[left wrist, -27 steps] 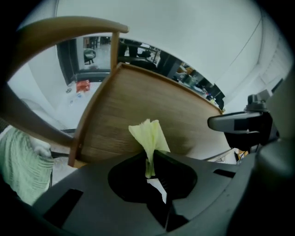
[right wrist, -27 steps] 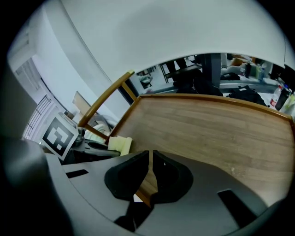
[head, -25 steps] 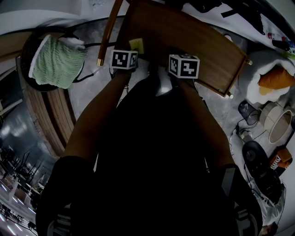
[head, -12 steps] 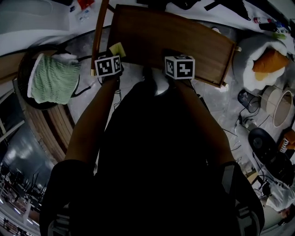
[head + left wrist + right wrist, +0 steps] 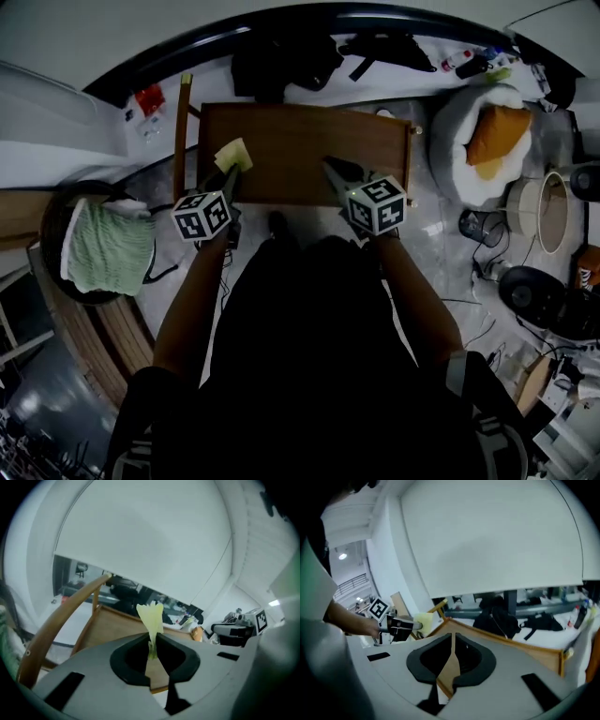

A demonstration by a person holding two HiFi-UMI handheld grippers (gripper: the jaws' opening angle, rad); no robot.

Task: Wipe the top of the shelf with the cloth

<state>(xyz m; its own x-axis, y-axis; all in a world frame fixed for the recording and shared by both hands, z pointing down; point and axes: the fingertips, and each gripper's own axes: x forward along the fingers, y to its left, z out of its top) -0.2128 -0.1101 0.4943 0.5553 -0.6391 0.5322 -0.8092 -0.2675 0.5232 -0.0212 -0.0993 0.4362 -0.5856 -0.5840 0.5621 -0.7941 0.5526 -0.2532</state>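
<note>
The shelf's brown wooden top [image 5: 300, 150] lies ahead of me, a low rim round it. My left gripper [image 5: 230, 176] is shut on a small pale yellow-green cloth [image 5: 233, 154], which stands up from the jaws over the shelf's front left edge. In the left gripper view the cloth [image 5: 151, 618] rises from the shut jaws above the shelf top [image 5: 115, 626]. My right gripper [image 5: 335, 172] is shut and holds nothing, its tips over the shelf's front edge right of centre. The right gripper view shows the left gripper [image 5: 399, 626] and the cloth [image 5: 424, 619] at the shelf [image 5: 513, 645].
A curved wooden chair rail [image 5: 181, 122] stands at the shelf's left end. A green knitted piece [image 5: 105, 248] lies on a round black stand at the left. A white cushion with an orange pillow [image 5: 489, 131] sits at the right, black bags [image 5: 281, 61] by the wall.
The head view has swung up, so the whole shelf top shows. Both grippers now reach out further in front of me, the cloth still held in the left one.
</note>
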